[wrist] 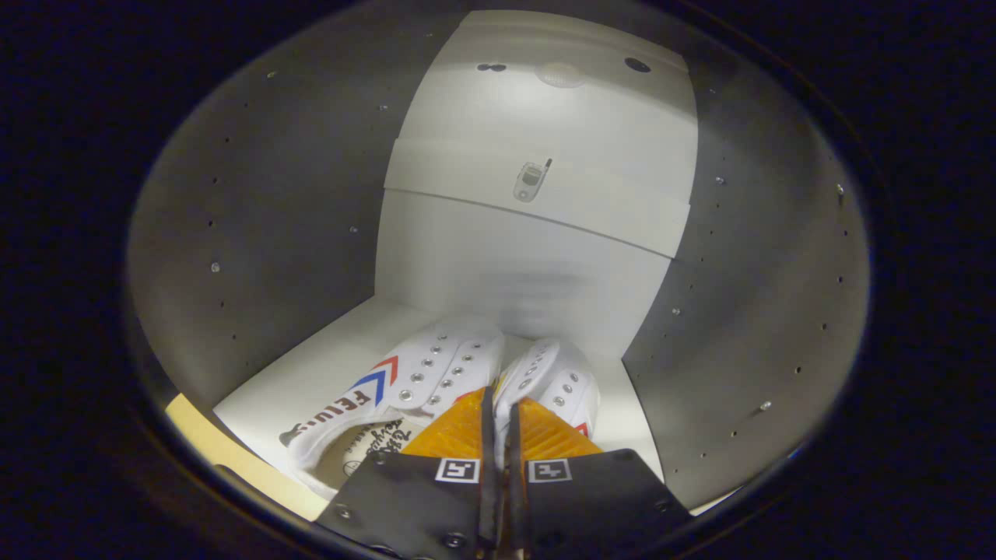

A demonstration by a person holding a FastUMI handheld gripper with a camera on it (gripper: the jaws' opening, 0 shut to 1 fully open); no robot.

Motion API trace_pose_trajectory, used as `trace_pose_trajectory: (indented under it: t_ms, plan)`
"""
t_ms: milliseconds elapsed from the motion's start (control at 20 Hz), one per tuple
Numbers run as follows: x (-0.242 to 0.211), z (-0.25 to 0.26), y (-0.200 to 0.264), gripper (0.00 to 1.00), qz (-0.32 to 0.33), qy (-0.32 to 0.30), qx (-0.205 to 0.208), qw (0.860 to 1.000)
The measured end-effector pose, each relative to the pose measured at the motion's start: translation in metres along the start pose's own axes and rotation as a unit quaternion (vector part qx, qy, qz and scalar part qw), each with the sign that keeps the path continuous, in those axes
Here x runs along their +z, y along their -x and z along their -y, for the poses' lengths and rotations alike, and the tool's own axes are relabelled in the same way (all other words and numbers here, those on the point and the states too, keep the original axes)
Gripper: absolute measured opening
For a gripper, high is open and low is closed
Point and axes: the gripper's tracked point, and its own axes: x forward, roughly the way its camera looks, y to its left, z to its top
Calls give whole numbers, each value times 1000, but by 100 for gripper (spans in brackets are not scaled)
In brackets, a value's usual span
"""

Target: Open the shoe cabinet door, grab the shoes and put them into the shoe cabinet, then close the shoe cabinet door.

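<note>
1. Shoes (459, 381) sit as a white pair side by side on the pale floor of the shoe cabinet (537, 264), toes pointing toward its back wall
2. The left shoe (389, 397) shows a red and blue chevron on its side, rows of metal eyelets with no laces visible, and printed writing on its insole
3. The right shoe (556, 377) lies just beside it, touching or nearly touching along the inner edges; its heel is hidden behind the fingers
4. The hand-held gripper (498, 424) reaches into the cabinet with its fingers pressed almost together, only a thin slit between them
5. The inner collars of both shoes run down into that slit, so the fingers appear to be pinching the two shoes together, though the contact itself is hidden
6. Grey side walls (272, 233) of the cabinet rise on either side, dotted with small holes and pegs
7. The back wall carries a horizontal ledge or rail with a small metal fitting (530, 180) at its centre, and dark holes higher up
8. A strip of pale yellow edge (226, 451) shows at the cabinet's front left corner
</note>
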Motion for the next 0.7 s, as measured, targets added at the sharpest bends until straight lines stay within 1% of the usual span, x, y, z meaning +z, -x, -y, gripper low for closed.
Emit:
trace_pose_trajectory:
  t_ms: [150, 200, 250, 400, 700]
  plan:
    - [0, 7, 6, 18, 3, -12, -12, 1000]
    - [2, 8, 14, 21, 6, -10, -17, 1000]
    - [3, 12, 13, 24, 12, -9, -18, 1000]
    - [15, 18, 31, 40, 32, -3, -33, 999]
    - [43, 15, 83, 39, 74, -19, -37, 996]
